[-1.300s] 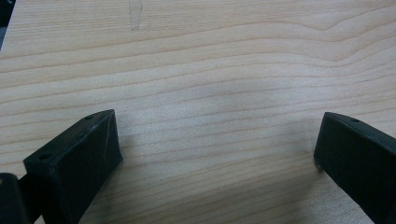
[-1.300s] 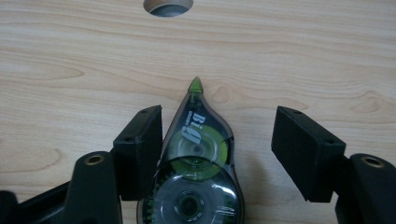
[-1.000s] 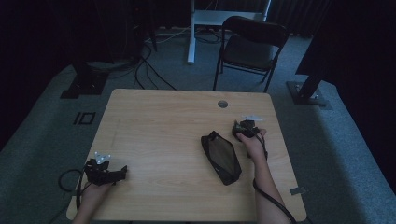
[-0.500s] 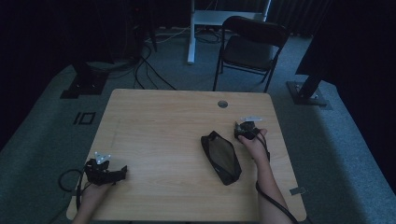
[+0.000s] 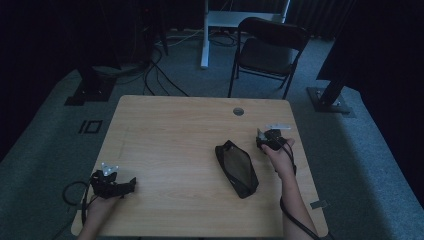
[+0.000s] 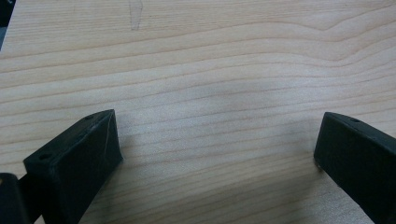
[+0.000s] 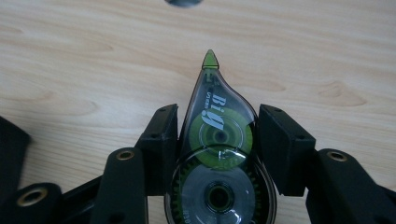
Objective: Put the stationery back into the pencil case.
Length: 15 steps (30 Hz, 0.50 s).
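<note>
My right gripper [image 5: 268,139] is at the right side of the wooden table [image 5: 170,130], just right of a black zip pouch [image 5: 236,167] that lies flat. In the right gripper view its jaws [image 7: 218,128] have just been closing and now press on both sides of a clear correction tape dispenser [image 7: 217,140] with green reels, its green tip pointing away over the wood. My left gripper [image 5: 117,184] rests at the near left corner. The left gripper view has its pads [image 6: 79,154] wide apart, with bare wood between them.
A round cable hole [image 5: 238,111] sits in the table's far right part, ahead of the tape's tip [image 7: 184,2]. A dark folding chair [image 5: 270,47] stands beyond the far edge. Cables trail off the near left corner [image 5: 75,192].
The right hand has shifted slightly and risen a little with the tape dispenser. The left gripper and the pouch have stayed in place.
</note>
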Available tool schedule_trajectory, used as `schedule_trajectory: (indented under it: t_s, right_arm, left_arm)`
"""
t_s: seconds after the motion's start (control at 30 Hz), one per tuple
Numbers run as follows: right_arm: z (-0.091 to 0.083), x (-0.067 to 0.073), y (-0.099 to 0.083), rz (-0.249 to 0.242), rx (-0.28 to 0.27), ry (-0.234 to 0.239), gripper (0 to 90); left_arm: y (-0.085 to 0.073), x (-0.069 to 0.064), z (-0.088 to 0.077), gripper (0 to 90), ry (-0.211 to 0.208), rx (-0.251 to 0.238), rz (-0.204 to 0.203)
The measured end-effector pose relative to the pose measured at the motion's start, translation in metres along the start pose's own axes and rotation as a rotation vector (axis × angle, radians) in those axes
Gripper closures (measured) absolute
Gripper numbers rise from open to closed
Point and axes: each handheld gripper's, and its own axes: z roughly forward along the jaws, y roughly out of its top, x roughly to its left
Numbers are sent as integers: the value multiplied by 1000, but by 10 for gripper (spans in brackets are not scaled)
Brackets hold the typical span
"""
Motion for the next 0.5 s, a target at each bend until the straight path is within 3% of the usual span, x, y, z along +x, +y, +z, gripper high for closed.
schedule_trajectory:
  t_s: [0.13, 0.27, 0.4, 0.5]
  right_arm:
    - [-22, 7, 10, -8, -25, 9, 492]
    - [-37, 15, 15, 25, -28, 39, 491]
    - [-46, 22, 18, 4, -42, 35, 492]
    - [-57, 30, 20, -13, -55, 58, 492]
  left_arm:
    - [0, 0, 0, 6, 0, 0, 1]
    - [0, 0, 0, 6, 0, 1, 1]
    - [0, 0, 0, 6, 0, 0, 0]
    - [0, 0, 0, 6, 0, 0, 0]
